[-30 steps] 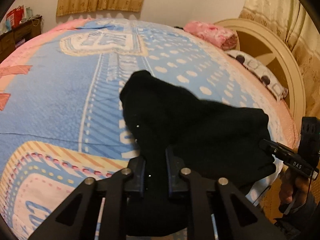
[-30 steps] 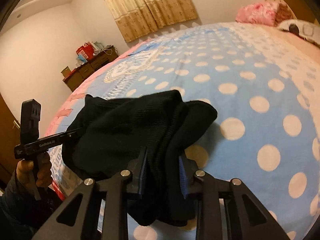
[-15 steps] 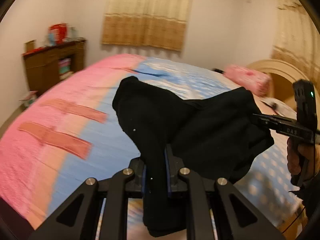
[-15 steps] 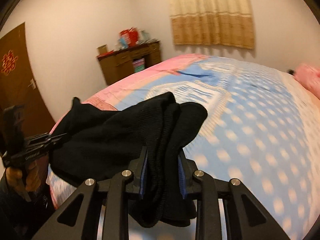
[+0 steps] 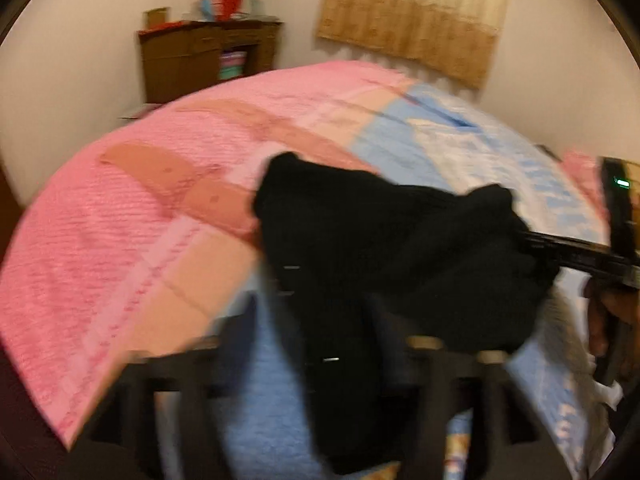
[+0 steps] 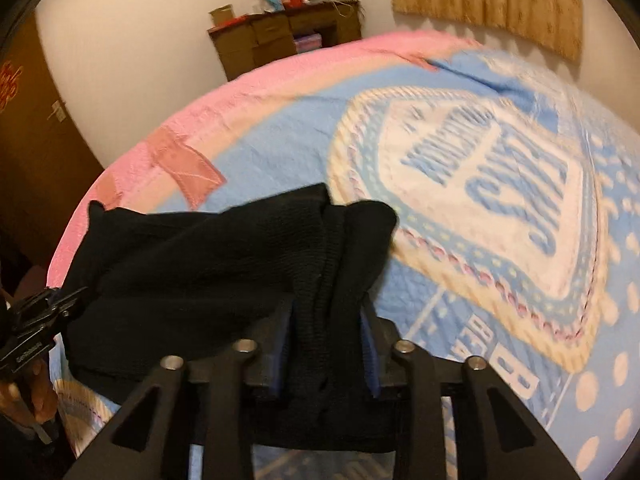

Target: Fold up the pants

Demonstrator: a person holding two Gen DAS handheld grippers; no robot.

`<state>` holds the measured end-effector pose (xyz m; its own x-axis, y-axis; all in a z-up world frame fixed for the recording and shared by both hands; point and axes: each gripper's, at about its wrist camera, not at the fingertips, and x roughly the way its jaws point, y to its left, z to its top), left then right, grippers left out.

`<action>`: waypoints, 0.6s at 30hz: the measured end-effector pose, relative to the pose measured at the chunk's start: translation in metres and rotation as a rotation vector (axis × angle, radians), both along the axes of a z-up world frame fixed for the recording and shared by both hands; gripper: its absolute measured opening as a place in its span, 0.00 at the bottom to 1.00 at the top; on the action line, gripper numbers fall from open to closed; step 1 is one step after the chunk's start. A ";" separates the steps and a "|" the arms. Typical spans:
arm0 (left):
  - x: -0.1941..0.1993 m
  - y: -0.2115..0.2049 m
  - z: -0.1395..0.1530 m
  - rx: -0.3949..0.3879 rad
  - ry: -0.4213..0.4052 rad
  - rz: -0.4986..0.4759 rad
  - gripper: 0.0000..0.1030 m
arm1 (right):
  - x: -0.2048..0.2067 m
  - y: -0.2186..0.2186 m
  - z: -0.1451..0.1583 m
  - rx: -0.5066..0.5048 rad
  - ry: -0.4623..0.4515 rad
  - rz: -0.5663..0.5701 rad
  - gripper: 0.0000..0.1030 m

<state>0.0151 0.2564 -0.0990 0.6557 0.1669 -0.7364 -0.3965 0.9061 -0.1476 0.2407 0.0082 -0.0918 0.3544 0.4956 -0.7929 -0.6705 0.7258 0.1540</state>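
Observation:
The black pants (image 5: 384, 240) hang bunched in the air between my two grippers, above the bed. My left gripper (image 5: 336, 320) is shut on one end of the pants; the view is blurred. My right gripper (image 6: 326, 332) is shut on the other end of the pants (image 6: 224, 264), with thick folds of cloth between its blue pads. In the left wrist view the right gripper (image 5: 576, 256) shows at the right edge, at the cloth. In the right wrist view the left gripper (image 6: 36, 328) shows at the left edge.
The bed has a pink and blue quilt (image 5: 160, 216) with a white emblem (image 6: 480, 184). A brown wooden cabinet (image 5: 200, 60) with red things on top stands against the far wall. A beige curtain (image 5: 416, 20) hangs on the wall. A dark door (image 6: 28, 140) is at the left.
Both grippers have swung left and tilted down, still holding the pants between them. The views now face the foot side of the bed, with the cabinet and curtain behind it.

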 end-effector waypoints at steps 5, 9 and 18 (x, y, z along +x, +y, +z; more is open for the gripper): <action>-0.001 -0.006 0.000 0.022 0.004 0.004 0.74 | 0.009 -0.023 0.000 0.011 0.037 -0.059 0.60; -0.020 -0.019 0.022 0.100 -0.039 -0.006 0.74 | -0.013 -0.038 0.023 -0.003 -0.043 -0.087 0.62; -0.074 -0.046 0.067 0.132 -0.112 -0.027 0.74 | -0.116 -0.089 0.069 0.035 -0.189 -0.136 0.62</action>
<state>-0.0593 0.2100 -0.0320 0.7378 0.2382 -0.6316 -0.3591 0.9308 -0.0684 0.1246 -0.0807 -0.0224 0.5601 0.4590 -0.6896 -0.5864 0.8077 0.0613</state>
